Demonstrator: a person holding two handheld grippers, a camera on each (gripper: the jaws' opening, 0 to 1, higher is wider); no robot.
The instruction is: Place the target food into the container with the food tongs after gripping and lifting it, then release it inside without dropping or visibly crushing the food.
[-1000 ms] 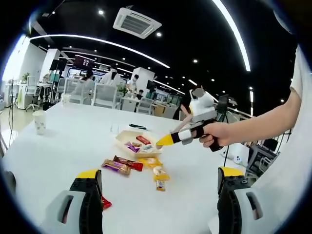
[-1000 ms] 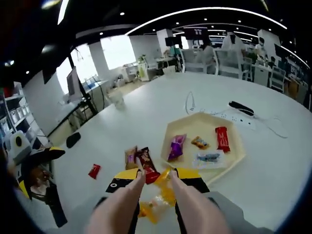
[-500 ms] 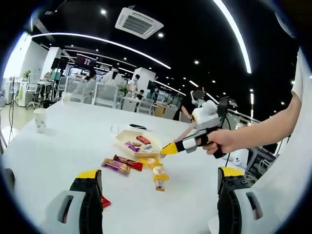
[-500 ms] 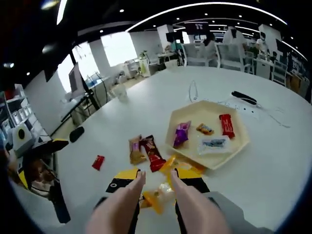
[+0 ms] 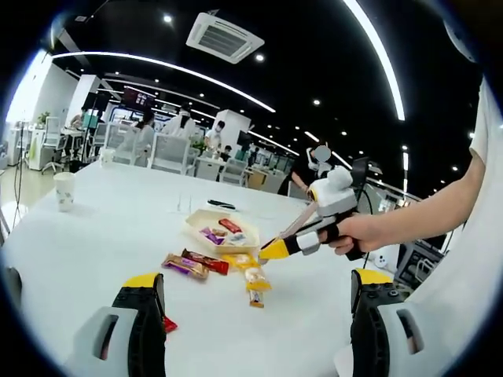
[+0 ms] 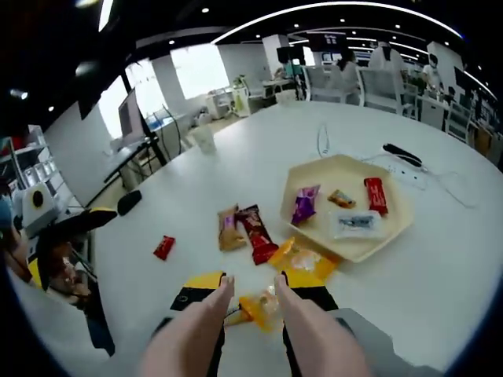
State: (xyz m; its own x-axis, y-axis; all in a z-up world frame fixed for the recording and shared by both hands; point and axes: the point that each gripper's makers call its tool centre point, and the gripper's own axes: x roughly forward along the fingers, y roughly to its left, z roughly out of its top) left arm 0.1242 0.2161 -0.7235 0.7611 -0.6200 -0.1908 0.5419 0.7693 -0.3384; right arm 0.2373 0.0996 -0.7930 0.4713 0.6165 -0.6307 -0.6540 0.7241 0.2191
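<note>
A cream hexagonal tray holds several wrapped snacks. More packets lie loose on the white table in front of it. My right gripper is shut on pink food tongs, whose arms stand a little apart. An orange snack packet lies on the table between the tong arms; I cannot tell whether they touch it. In the left gripper view a hand holds that gripper tilted down over the loose packets. My left gripper is wide open and holds nothing.
A brown packet, a dark red packet and a yellow one lie beside the tray. A small red packet lies apart. A paper cup, a cable and a black object sit farther off.
The right gripper with the tongs has drawn back from the tray and dropped lower, over the loose packets. The left gripper has stayed still and open.
</note>
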